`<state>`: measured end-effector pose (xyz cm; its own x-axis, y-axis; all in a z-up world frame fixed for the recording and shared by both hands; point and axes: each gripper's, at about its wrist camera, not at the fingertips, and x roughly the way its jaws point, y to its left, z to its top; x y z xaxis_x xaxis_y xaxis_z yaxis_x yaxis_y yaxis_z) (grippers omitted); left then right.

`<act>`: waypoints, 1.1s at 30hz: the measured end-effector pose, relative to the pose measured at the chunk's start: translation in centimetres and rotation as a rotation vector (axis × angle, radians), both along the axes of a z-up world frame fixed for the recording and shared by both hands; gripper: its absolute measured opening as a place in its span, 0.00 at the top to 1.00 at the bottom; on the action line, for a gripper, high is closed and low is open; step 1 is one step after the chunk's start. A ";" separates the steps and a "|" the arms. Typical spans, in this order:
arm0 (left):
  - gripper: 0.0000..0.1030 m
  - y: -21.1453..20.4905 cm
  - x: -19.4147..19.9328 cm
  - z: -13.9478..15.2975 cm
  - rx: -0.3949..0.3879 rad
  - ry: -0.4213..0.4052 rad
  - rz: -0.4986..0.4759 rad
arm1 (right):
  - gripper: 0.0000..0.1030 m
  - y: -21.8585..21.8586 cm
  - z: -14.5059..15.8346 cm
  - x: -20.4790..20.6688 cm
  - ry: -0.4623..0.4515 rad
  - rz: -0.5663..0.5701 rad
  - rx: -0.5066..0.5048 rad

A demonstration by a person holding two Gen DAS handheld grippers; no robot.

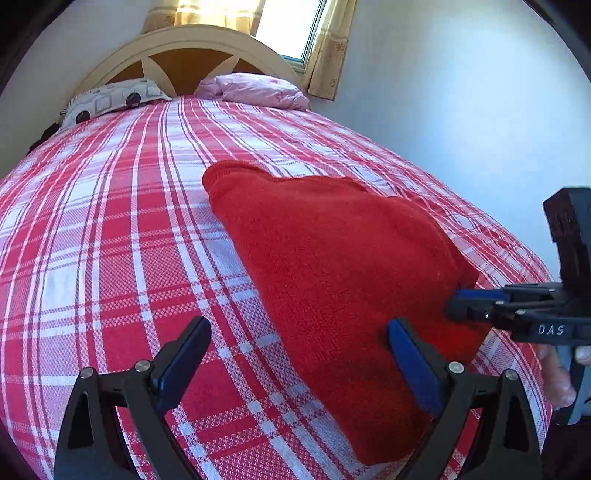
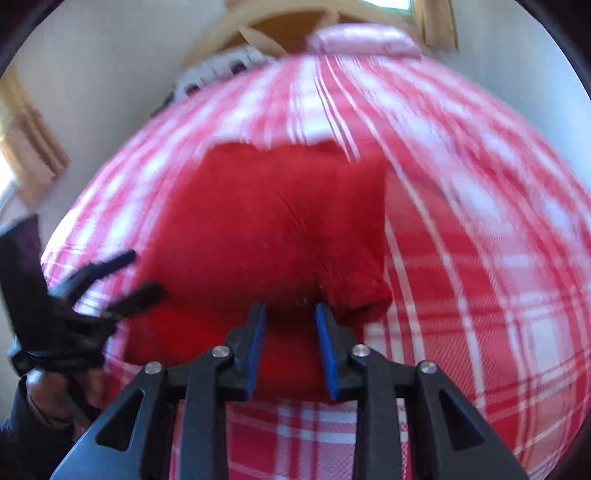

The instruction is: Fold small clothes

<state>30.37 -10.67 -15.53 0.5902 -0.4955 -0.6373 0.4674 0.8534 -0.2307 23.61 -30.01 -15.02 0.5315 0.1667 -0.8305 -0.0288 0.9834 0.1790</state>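
Observation:
A red knitted garment [image 1: 332, 258] lies folded into a thick oblong on the red and white plaid bedcover [image 1: 110, 221]. My left gripper [image 1: 297, 326] is open wide above its near end, one finger over the cloth and the other over the bedcover. My right gripper [image 1: 452, 302] comes in from the right at the garment's edge. In the right wrist view, which is blurred, the right gripper [image 2: 290, 308] has its jaws a little apart over the near edge of the garment [image 2: 273, 221], pinching nothing. The left gripper [image 2: 144, 271] shows open at that view's left.
A patterned pillow [image 1: 110, 98] and a pink pillow [image 1: 255, 90] lie at the cream headboard [image 1: 184, 48]. A curtained window [image 1: 291, 29] is behind it. A white wall runs close along the bed's right side. A person's hand [image 1: 557, 376] holds the right gripper.

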 end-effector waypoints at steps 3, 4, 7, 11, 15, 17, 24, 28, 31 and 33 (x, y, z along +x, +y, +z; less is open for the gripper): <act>0.06 -0.1 0.0 -0.1 0.013 0.001 0.000 | 0.75 -0.4 -0.2 -0.3 -0.014 0.023 0.005; 0.06 -0.2 0.1 -0.2 0.017 0.005 0.000 | 0.75 -0.4 -0.1 -0.4 -0.011 0.023 0.004; 0.06 -0.2 0.2 -0.3 0.017 0.019 -0.001 | 0.73 -0.3 0.3 -0.5 -0.010 0.021 0.004; 0.06 -0.2 0.2 -0.3 0.014 0.029 0.000 | 0.65 -0.1 0.6 -1.3 -0.028 0.034 0.003; 0.06 0.2 -0.5 0.4 0.003 -0.021 0.014 | 0.61 0.6 1.8 -2.3 -0.094 0.053 -0.024; 0.06 0.6 -0.6 1.0 -0.015 -0.038 0.028 | 0.50 0.7 2.6 -2.6 -0.124 0.047 -0.019; 0.06 2.4 1.3 2.3 -0.154 -0.038 0.096 | 0.42 -0.8 2.3 -0.6 -0.125 -0.014 0.023; 0.06 0.1 3.6 0.6 -0.010 0.022 0.086 | 0.41 -1.4 0.0 0.1 -0.055 -0.027 -0.023; 0.06 -0.5 4.1 -0.4 0.000 0.059 0.051 | 0.39 -2.2 -1.0 -0.1 -0.025 -0.022 0.010; 0.06 0.0 4.0 -0.3 -0.023 0.064 0.055 | 0.39 -2.8 -0.8 -0.4 -0.036 -0.007 0.031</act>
